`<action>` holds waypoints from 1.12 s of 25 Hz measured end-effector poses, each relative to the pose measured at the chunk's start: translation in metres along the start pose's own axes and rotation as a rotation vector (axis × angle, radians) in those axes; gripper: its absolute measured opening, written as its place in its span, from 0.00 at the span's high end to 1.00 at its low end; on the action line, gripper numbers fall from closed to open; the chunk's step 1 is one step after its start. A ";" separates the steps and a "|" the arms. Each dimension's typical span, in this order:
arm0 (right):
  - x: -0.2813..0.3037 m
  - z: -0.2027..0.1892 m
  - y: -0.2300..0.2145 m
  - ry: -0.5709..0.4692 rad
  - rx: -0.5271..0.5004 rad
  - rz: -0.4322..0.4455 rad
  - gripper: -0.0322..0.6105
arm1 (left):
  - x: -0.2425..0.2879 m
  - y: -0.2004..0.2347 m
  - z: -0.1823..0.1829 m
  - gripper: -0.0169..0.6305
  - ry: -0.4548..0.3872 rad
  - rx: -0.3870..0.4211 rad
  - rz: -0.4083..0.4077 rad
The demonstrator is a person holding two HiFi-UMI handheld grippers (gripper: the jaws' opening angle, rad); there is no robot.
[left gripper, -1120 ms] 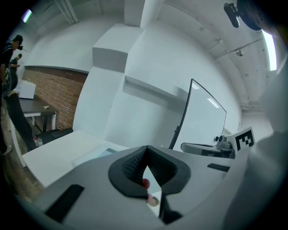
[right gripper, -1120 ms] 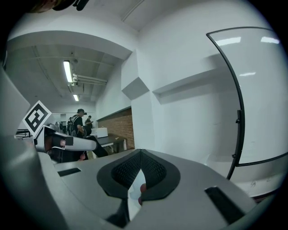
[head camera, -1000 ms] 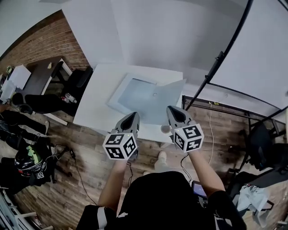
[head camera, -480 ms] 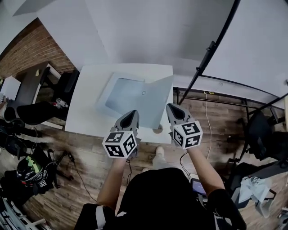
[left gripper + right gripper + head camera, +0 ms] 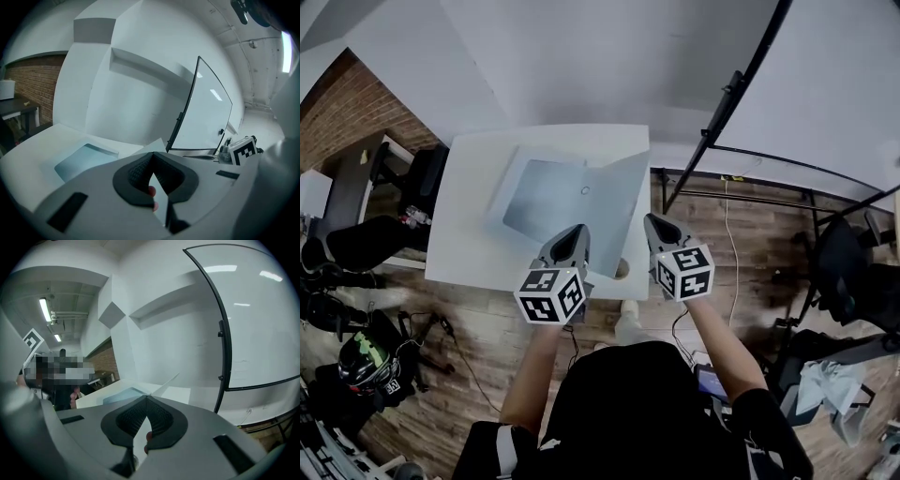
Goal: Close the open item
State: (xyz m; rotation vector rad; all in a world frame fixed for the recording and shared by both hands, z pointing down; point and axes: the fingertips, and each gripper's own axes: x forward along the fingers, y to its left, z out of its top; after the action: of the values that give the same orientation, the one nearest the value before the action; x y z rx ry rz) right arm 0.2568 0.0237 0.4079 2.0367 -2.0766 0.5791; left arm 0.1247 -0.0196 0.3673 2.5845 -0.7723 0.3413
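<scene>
A flat white box [image 5: 534,195] lies open on a white table [image 5: 469,234], its pale blue inside facing up. Its lid [image 5: 614,211] stands raised along the right side. My left gripper [image 5: 575,232] hovers over the table's near edge, just short of the box, jaws closed together and holding nothing. My right gripper [image 5: 654,223] hangs beside the lid's near right corner, also shut and empty. In the left gripper view the box [image 5: 82,159] lies ahead to the left of my left gripper [image 5: 151,157]. In the right gripper view the lid [image 5: 166,383] rises beyond my right gripper [image 5: 145,399].
A black-framed board on a stand [image 5: 722,112] rises right of the table. Dark chairs [image 5: 366,234] and a desk stand to the left. A helmet [image 5: 366,361] and cables lie on the wooden floor. A white wall runs behind the table.
The table and box have slid left and lower in the head view as the person came closer. Both grippers keep their pose, now nearer the box's front edge.
</scene>
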 end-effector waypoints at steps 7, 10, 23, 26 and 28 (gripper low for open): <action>0.015 -0.012 -0.013 0.033 0.011 0.021 0.89 | 0.025 0.001 -0.008 0.96 0.021 -0.008 0.004; 0.022 -0.016 -0.020 0.048 0.011 0.034 0.89 | 0.035 0.002 -0.015 0.96 0.040 -0.014 0.013; 0.052 -0.034 -0.033 0.092 0.013 0.134 0.89 | 0.054 0.009 -0.023 0.96 0.065 -0.001 0.113; 0.056 -0.036 -0.032 0.100 0.006 0.148 0.89 | 0.052 0.011 -0.025 0.96 0.065 -0.002 0.126; 0.058 -0.036 -0.030 0.104 -0.001 0.153 0.89 | 0.050 0.013 -0.027 0.96 0.065 -0.005 0.129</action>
State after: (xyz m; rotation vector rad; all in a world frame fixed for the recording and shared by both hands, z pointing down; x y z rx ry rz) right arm 0.2785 -0.0150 0.4678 1.8163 -2.1834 0.6924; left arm 0.1552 -0.0403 0.4120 2.5115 -0.9176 0.4599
